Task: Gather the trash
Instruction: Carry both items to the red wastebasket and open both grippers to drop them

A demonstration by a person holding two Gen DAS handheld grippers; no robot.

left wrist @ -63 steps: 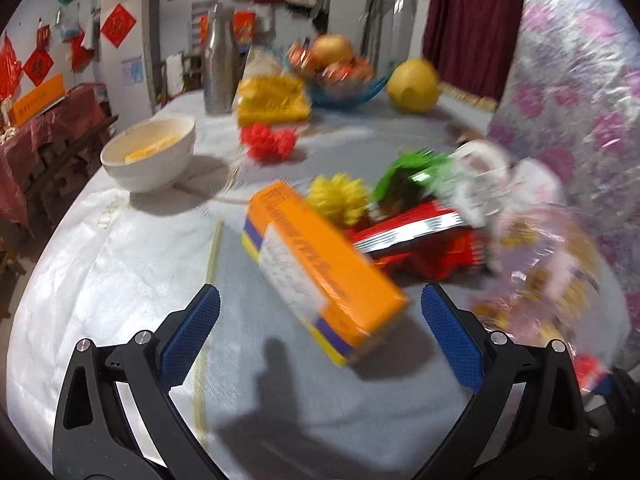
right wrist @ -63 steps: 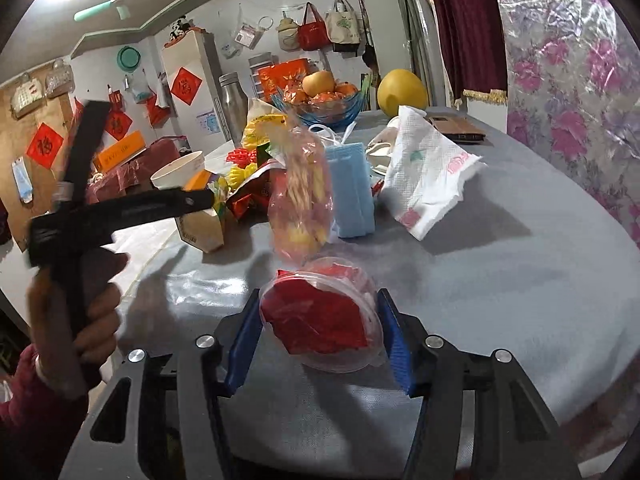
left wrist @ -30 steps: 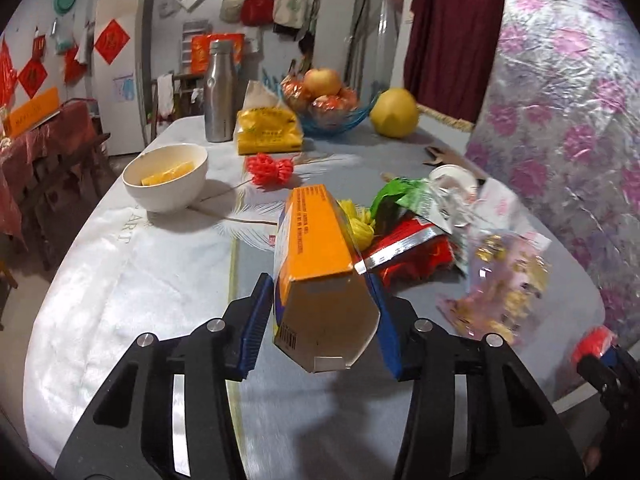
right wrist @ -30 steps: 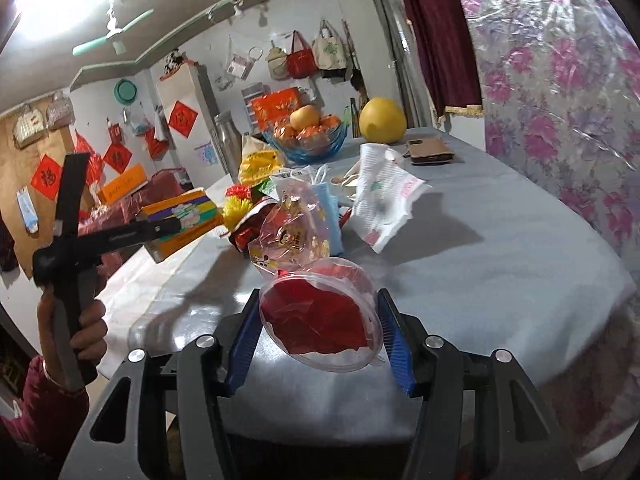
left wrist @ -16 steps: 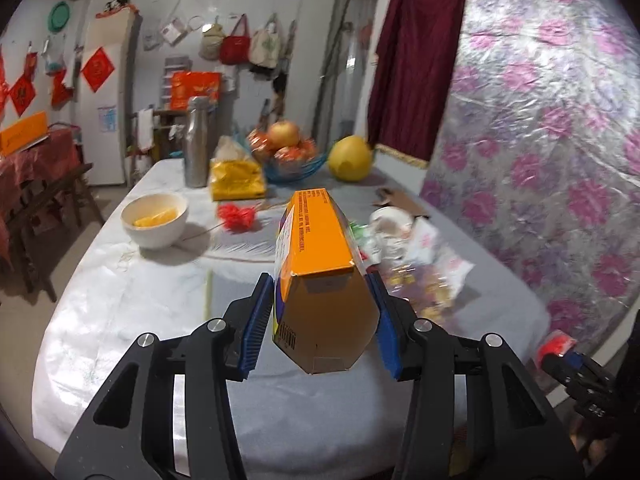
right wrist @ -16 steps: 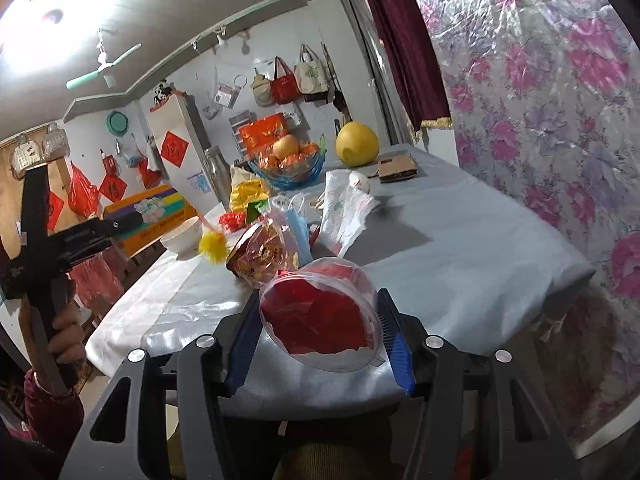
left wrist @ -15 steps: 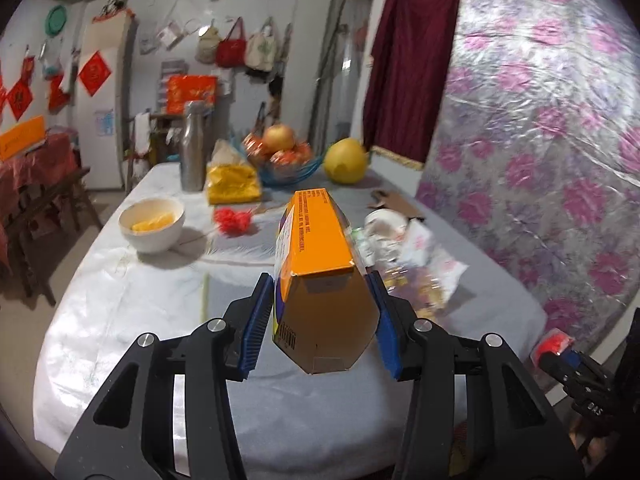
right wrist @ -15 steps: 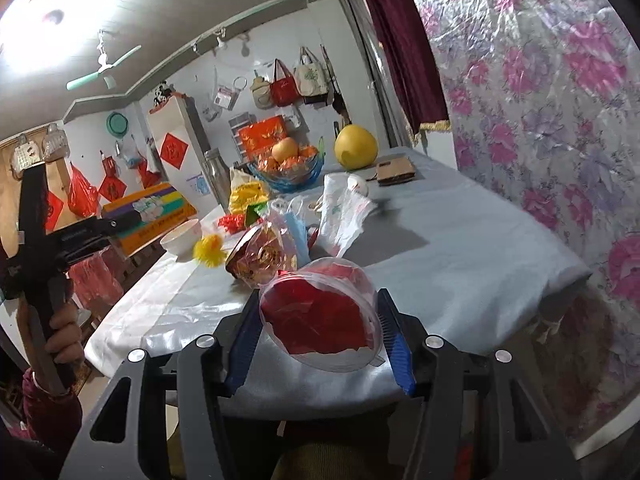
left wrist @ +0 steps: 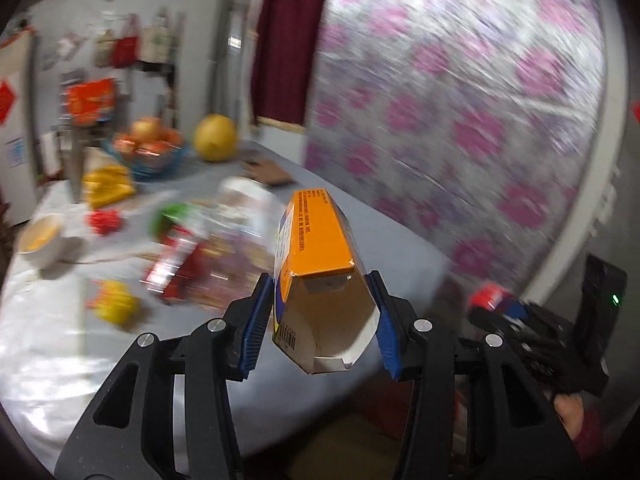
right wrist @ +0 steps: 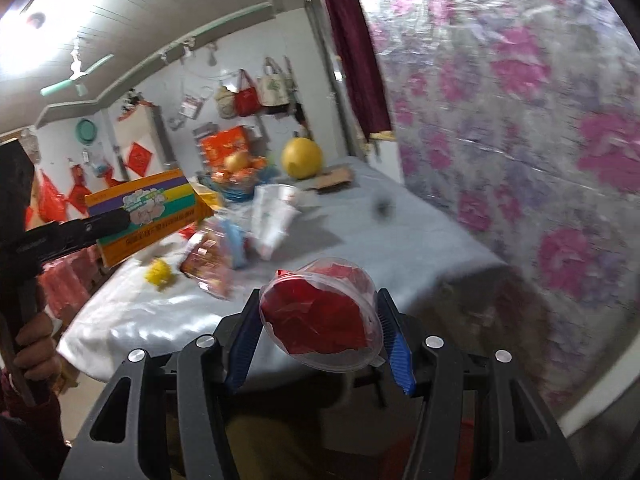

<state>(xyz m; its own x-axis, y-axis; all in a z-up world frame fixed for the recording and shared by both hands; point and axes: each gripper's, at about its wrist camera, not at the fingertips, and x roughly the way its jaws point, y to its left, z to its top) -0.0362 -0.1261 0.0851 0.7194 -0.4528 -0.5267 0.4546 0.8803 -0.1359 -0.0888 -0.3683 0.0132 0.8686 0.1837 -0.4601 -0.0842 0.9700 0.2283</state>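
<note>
Two pieces in hand, left gripper (left wrist: 318,326) clamped on box (left wrist: 316,240), right gripper (right wrist: 318,340) on tub (right wrist: 320,322), wrappers (left wrist: 188,256) unpicked on table (left wrist: 48,344).

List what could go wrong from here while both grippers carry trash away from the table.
1. The orange box is open-ended and already squashed between the left gripper pads; it may crumple further and slip.
2. The right gripper pinches a clear plastic container of red scraps by its curved sides; it could pop out or spill.
3. The blurred views suggest quick movement, so either load might clip the table edge.
</note>
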